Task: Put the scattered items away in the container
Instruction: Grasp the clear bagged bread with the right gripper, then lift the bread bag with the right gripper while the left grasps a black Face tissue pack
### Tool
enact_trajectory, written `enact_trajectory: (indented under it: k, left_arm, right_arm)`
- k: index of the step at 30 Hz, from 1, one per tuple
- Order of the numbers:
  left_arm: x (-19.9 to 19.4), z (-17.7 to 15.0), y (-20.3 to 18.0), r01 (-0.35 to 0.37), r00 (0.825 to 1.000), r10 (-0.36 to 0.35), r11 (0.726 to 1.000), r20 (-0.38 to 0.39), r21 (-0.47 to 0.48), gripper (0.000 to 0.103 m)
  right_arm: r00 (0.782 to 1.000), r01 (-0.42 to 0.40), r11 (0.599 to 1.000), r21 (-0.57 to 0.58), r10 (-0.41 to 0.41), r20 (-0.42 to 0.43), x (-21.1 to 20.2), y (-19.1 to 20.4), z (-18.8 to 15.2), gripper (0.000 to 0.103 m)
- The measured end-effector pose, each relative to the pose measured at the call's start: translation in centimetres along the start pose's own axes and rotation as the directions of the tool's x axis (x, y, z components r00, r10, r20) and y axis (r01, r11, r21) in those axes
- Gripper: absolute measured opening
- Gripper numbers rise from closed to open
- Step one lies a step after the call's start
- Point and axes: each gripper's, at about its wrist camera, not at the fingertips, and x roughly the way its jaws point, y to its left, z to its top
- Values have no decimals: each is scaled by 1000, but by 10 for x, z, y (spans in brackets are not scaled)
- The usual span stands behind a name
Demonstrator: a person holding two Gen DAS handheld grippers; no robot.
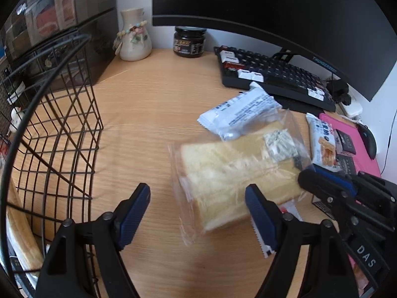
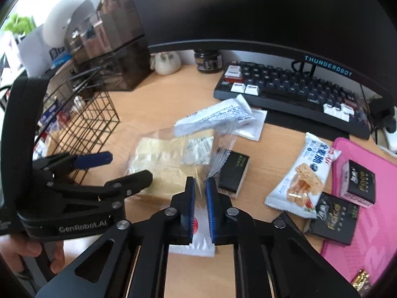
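Sitting at the counter's [image 1: 148, 104] left edge, the wire basket [image 1: 62, 129] is the landmark. Right of it lies the bagged bread [image 1: 230, 173], its plastic edge pinched by the right gripper's [image 2: 200, 203] clenched fingers. Between basket and bread, the left gripper [image 1: 197, 213] hangs with fingers spread, released.

The word "THUNDEROBOT" runs in pale blue capitals along the lower bezel of the black monitor [image 2: 327, 65]. White lettering reading "GenRobot.AI" sits on the black body of the left gripper [image 2: 99, 168] in the right wrist view. In the left wrist view, the letters "DAS" appear in white on the body of the right gripper [image 1: 307, 171]. Print on the white snack packet [image 2: 301, 173], the black boxes [image 2: 333, 217] and the dark jar [image 1: 188, 43] is too small or blurred to read.
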Motion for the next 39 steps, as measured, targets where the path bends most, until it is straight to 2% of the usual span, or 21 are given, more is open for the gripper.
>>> enact_trajectory:
  k: [8,14,16,18,19,20,24,28,29,32,35,39]
  left_arm:
    - [-15,-10,-32,15,1000,-15,998,-8,57,81]
    - [-22,-20,-63,33,999,-33,993,-10,113,81]
    - [-16,-24,-72,31,999,-27,991,-30,133,81]
    - [-11,-27,-76,31,999,-25,989,-48,142,81]
    - [-9,-29,-77,32,998,-25,989,-49,143,81]
    - [-9,-31,-77,33,999,-27,989,-47,142,81]
    - [-8,-34,-75,44,998,-39,990,-45,133,81]
    - [-8,-36,-74,61,997,-55,990,-49,129,82]
    - [-8,-36,-74,61,997,-55,990,-47,128,82]
    - [-8,-36,-74,45,998,-40,991,-39,126,81]
    - [-7,-37,-75,64,997,-59,990,-45,126,81]
    - [-10,-33,-73,73,997,-67,989,-45,129,81]
  right_arm:
    - [1000,26,1000,3,-26,-8,-50,-25,-43,9]
    - [998,66,996,55,-65,-27,-81,-54,-78,10]
    - [997,77,994,81,-76,-18,-84,-60,-82,18]
    - [993,119,989,91,-116,-31,-82,-64,-85,39]
    - [991,130,987,100,-127,-36,-80,-66,-85,56]
    - [992,127,985,115,-123,-39,-78,-69,-86,66]
    - [998,28,981,192,-18,-54,-68,-79,-89,66]
    - [999,-21,983,184,27,-34,-58,-64,-86,66]
    - [999,-21,985,171,27,-32,-56,-59,-85,63]
    - [1000,-1,990,140,3,-16,-54,-48,-82,47]
    - [1000,4,991,132,-3,-2,-51,-44,-76,34]
    - [999,-8,992,123,3,41,-60,-44,-72,25]
